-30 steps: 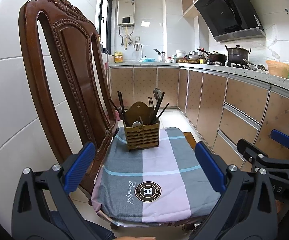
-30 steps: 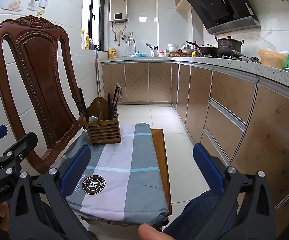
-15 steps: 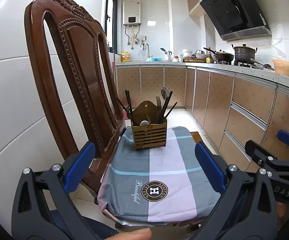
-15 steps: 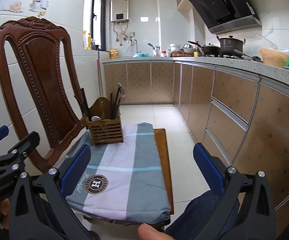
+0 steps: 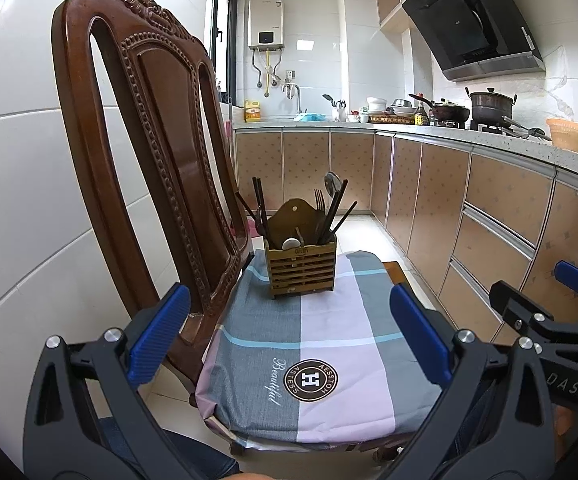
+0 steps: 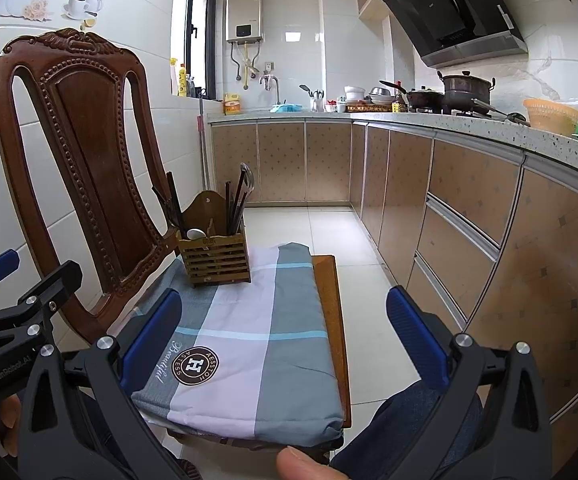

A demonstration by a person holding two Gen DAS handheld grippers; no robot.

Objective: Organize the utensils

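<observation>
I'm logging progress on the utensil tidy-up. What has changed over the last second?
Only the left hand-held gripper moved, its view swinging slightly left so the wooden utensil holder sits more central. Nothing was gripped or released. Both grippers stay open and empty, the right hand-held gripper barely shifted; the holder stays on the chair's cloth.

Both wrist cameras sit low at the near edge of the carved wooden chair (image 5: 145, 168), looking forward down the galley kitchen toward the water heater (image 6: 244, 18). The left view hugs the chair back, facing the wooden utensil holder (image 5: 301, 266) on the plaid cloth (image 5: 329, 344) almost head-on. The right view stands further right, nearer the cabinets (image 6: 489, 240). Both share chair, holder, cloth and countertop (image 5: 489, 136).
</observation>
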